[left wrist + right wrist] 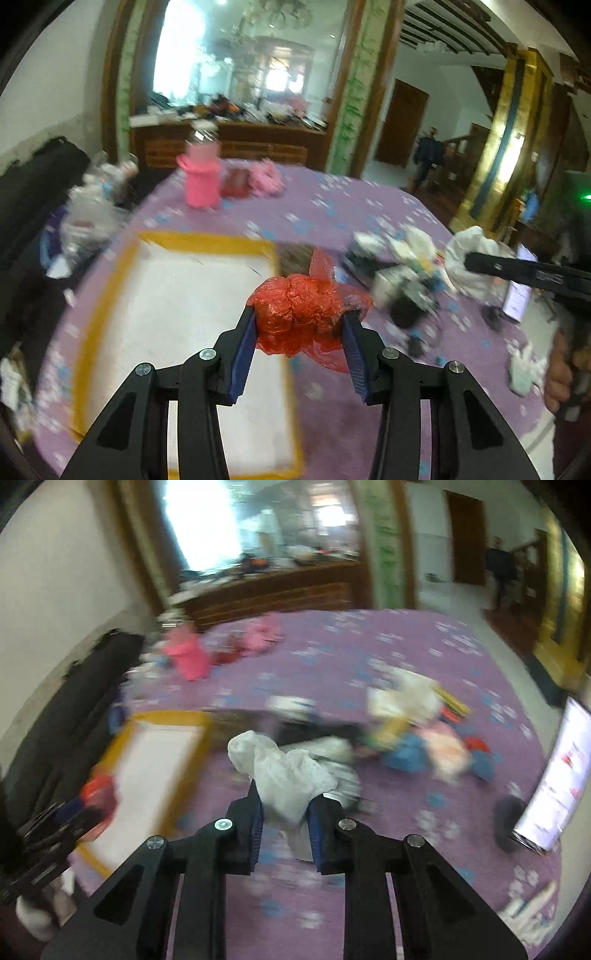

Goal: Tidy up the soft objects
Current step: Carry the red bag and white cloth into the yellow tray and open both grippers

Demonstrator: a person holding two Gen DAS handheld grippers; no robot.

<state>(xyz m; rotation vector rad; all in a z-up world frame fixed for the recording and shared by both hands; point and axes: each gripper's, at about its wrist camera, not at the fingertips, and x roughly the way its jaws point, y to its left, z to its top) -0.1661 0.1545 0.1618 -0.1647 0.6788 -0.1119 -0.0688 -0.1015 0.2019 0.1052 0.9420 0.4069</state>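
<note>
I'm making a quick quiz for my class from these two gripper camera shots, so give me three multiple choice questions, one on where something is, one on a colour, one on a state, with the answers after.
1. Where does the yellow-bordered white tray lie?
A. on the purple tablecloth
B. on the wooden sideboard
C. on the floor

2. What colour is the crumpled bag in the left gripper?
A. blue
B. red
C. green

3. What is the right gripper doing?
A. hanging open with nothing in it
B. clamped on a white plastic bag
C. holding a pink bottle

Answers:
1 A, the purple tablecloth shows on all sides of the tray.
2 B, the red bag sits between the blue pads.
3 B, the white plastic bag is pinched between its fingers.
</note>
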